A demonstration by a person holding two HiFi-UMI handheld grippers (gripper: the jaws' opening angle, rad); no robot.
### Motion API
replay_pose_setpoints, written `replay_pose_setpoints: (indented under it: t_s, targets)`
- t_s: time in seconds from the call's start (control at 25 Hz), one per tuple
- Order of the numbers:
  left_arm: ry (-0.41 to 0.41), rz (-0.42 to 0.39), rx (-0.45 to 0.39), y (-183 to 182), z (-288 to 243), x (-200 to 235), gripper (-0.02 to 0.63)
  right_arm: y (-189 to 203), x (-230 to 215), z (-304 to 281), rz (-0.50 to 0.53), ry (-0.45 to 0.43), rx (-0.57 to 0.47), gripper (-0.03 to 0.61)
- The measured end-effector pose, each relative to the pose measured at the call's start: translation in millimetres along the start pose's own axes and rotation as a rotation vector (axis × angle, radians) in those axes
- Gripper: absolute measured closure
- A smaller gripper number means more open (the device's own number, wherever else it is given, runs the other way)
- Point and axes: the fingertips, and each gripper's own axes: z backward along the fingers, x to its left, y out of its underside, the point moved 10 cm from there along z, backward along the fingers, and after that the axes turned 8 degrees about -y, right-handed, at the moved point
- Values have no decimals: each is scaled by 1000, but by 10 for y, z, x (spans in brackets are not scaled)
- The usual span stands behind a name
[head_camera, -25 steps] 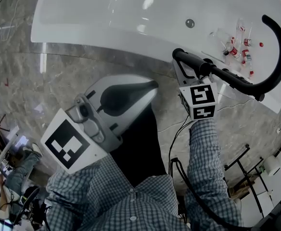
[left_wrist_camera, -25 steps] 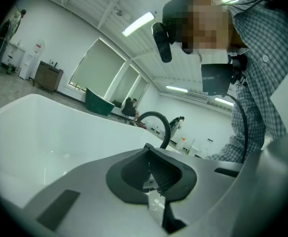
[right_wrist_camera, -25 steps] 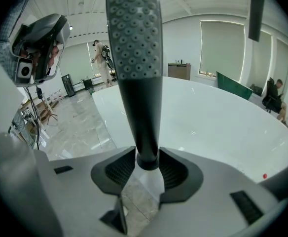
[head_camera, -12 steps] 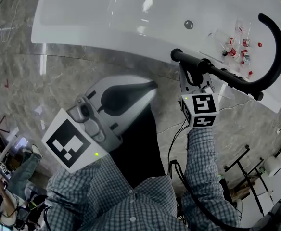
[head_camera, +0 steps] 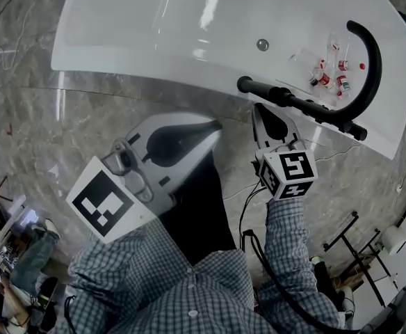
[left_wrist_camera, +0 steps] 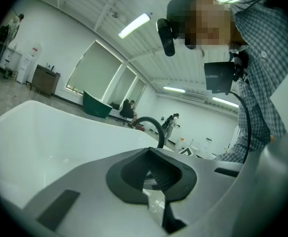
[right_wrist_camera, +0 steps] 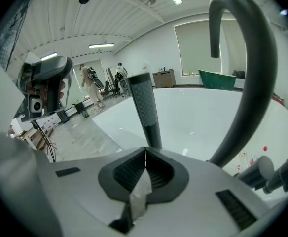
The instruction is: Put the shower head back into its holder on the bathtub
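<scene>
– At the near rim of the bathtub (head_camera: 154, 19), a change! A second ago the right gripper (head_camera: 256, 108) sat wide open at the shower head (head_camera: 293, 104). Now it's backed off. Its jaws have just been closing, and they meet on nothing.
– And the arm?
– Checked sleeve (head_camera: 293, 235) reaching in from six o'clock, gripper tipped down toward the rim. The left gripper (head_camera: 215, 124) hangs at its eight o'clock, aimed toward two o'clock, also pinched together and empty.
– Where's the shower head?
– Lying along the rim, just beyond the right tips at twelve to two o'clock and clear of them. Its far end is by the curved black pipe (head_camera: 377, 65).
</scene>
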Motion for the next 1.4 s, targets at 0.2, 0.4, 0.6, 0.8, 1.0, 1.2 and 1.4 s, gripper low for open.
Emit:
replay_pose_setpoints:
  t_s: [0.2,0.4,0.6,0.8,1.0,1.2,1.4]
  targets:
    - [36,-32,-3,-255,44,-178,604,-219,179,404,-14,10,-52,558]
    - [72,-104,2,-539,96,-253,604,-517,307,701,-76,33,-159,558]
    - [88,-148,-10,-792,214,-413,604,-786,483,969,-93,37,-220,558]
    - [89,-157,-40,-1003,301,-541,604,-1069,621,1233,-52,56,-275,559]
    - [88,-169,-70,-1226,396,-658,604,-1363,754,1511,-5,68,-327,558]
    - [97,-206,-74,-1410,458,-751,604,-1566,854,1746,16,71,-405,558]
    - [103,-221,-94,-1515,571,-830,604,-1750,1006,1926,21,83,-481,558]
